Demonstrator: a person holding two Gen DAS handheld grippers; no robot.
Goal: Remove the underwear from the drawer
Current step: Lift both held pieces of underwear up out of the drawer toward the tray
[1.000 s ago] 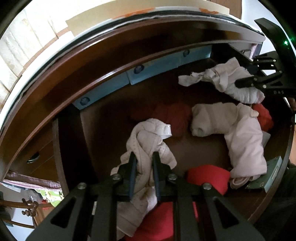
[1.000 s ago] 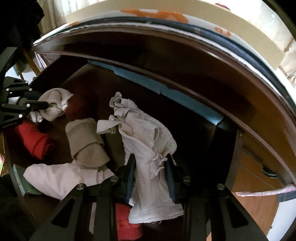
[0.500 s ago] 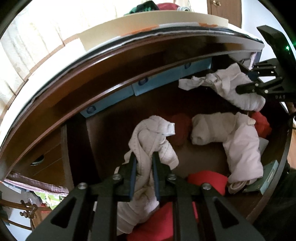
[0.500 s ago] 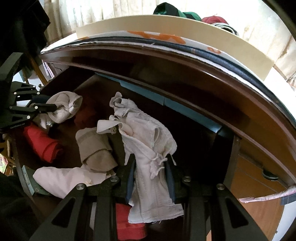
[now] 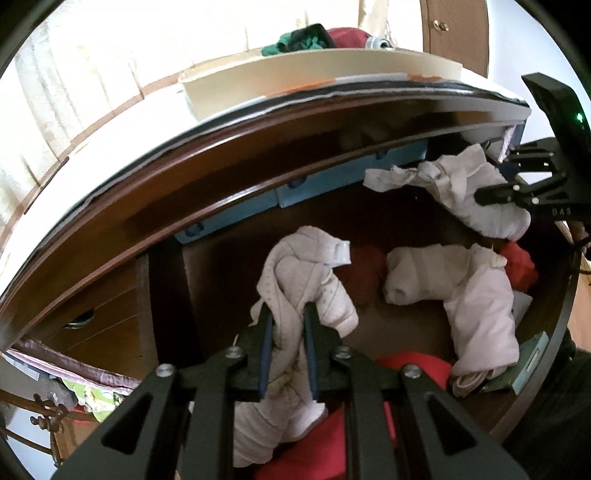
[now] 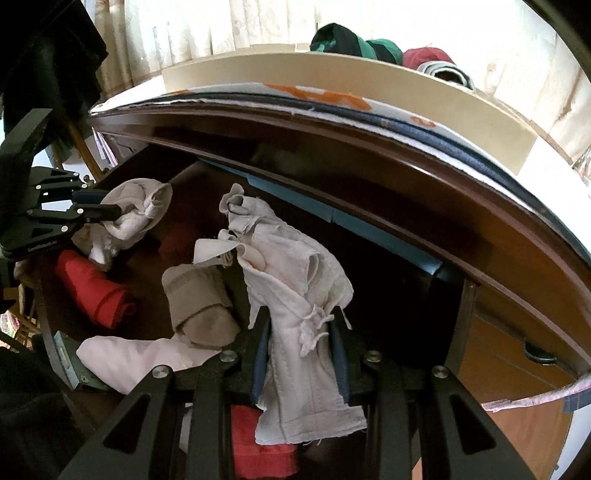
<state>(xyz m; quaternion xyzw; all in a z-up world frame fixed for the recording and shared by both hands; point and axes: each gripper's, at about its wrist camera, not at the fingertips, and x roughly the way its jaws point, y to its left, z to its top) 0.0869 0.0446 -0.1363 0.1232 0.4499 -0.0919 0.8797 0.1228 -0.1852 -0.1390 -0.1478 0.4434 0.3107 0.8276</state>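
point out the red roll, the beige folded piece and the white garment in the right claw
red roll (image 6: 94, 291): right wrist view, middle of the rolled cloth.
beige folded piece (image 6: 197, 301): right wrist view, its upper fold.
white garment (image 6: 295, 295): right wrist view, bunched cloth above the right claw (image 6: 301, 354).

A cream tray (image 6: 388, 79) is sitting on the dresser top — green clothes (image 6: 354, 42) and a maroon bundle (image 6: 428, 57) are lying inside it; pale curtains (image 6: 207, 26) are hanging behind the tray.
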